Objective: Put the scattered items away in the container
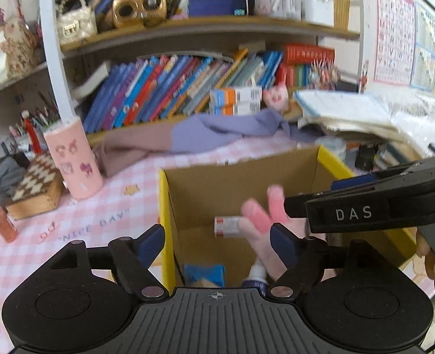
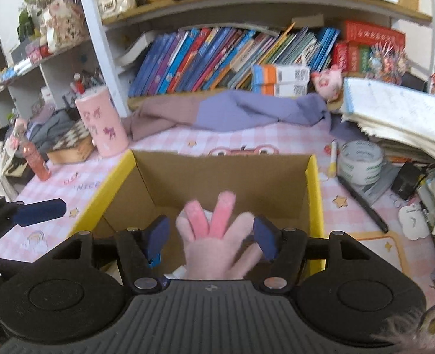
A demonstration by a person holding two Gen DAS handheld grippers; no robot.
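1. Crowded bookshelves back a pink checked tablecloth [image 2: 291,138], on which stands an open brown cardboard box with yellow outer walls [image 2: 313,177]; this box is the landmark for all that follows.
2. Over the box mouth hangs a pink plush rabbit toy with two darker pink ears [image 2: 214,236], between the blue pads of the right gripper [image 2: 211,236].
3. Those pads stand spread on either side of the toy; whether either touches it cannot be told.
4. Beside the box's near-left corner, the left gripper [image 1: 217,240] is spread wide and empty.
5. Inside the box lie a small white labelled packet [image 1: 227,226], a blue item and a tube.
6. Judged by look, the toy is light, soft and squashy, not fragile; pinching its body below the ears should hold best.
7. Right of the box, a roll of white tape [image 2: 360,162] and a black pen [image 2: 362,203] remain on the cloth.
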